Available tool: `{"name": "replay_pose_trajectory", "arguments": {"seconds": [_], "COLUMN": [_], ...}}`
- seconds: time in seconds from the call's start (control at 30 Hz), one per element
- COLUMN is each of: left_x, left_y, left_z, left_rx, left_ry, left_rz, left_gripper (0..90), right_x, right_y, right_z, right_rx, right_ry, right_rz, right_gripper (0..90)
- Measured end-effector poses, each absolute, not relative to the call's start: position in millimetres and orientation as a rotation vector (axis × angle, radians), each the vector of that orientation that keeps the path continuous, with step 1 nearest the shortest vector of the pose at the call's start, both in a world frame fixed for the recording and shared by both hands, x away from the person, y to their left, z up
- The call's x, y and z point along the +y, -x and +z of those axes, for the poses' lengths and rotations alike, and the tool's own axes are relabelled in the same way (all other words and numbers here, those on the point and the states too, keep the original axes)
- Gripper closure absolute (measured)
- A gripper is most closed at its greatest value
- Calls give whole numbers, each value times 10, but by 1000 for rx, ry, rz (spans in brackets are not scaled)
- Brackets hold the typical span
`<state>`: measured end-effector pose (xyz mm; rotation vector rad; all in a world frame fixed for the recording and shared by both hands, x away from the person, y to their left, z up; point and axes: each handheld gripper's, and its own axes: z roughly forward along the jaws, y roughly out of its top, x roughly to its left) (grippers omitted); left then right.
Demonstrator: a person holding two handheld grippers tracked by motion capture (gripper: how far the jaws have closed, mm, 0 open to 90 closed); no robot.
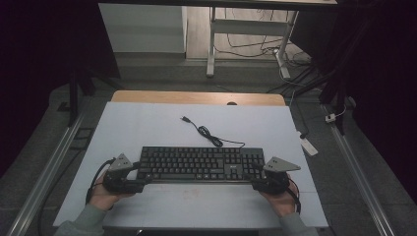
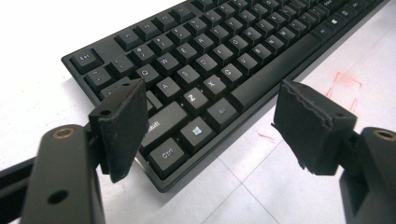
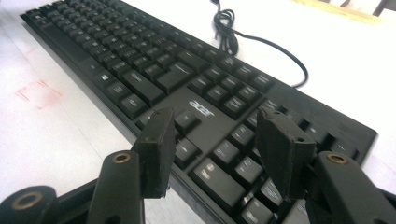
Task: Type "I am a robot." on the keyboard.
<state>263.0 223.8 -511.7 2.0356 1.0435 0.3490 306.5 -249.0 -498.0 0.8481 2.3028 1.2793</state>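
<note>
So, a black keyboard [image 1: 199, 164] is being flanked by two grippers on the white tabletop [image 1: 147, 123], near the front edge. The left gripper [image 1: 129, 178] is being held at the keyboard's left end by the person's left hand [image 1: 101, 196], and its jaws are standing wide apart, not pressing on anything; in the left gripper view one pad is hanging just over the corner keys by the Ctrl key [image 2: 167, 155] while the other is out over bare tabletop past the front edge. The right gripper [image 1: 269, 179] is being held at the right end, jaws also being kept open, hovering above the keys near the white logo [image 3: 201, 108], with nothing being clamped. The keyboard's cable [image 1: 209, 133] is lying coiled loosely behind it. Faint red marks [image 2: 344, 84] are being shown on the tabletop just in front of the keyboard.
</note>
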Motion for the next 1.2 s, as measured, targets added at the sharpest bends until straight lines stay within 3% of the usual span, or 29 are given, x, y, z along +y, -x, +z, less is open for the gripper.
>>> {"name": "replay_pose_trajectory", "arguments": {"seconds": [0.5, 0.8, 1.07, 1.2], "left_x": [2244, 2260, 2268, 2274], "left_y": [-2635, -2630, -2626, -2624], "left_z": [-5114, -5101, -5094, -5091], "left_rx": [1058, 1061, 1061, 1059], "left_ry": [-2016, -1995, -1985, -1979], "left_rz": [347, 354, 355, 349], "left_gripper": [293, 369, 466, 559], "right_x": [-2199, -2017, -1827, -1674], "right_y": [-3132, -3160, -3203, -3242], "right_z": [-4946, -4939, -4913, -4904], "right_rx": [2337, 2360, 2375, 2392], "right_ry": [-802, -780, -745, -719], "right_rz": [1313, 1322, 1345, 1348], "right_gripper": [484, 508, 581, 677]}}
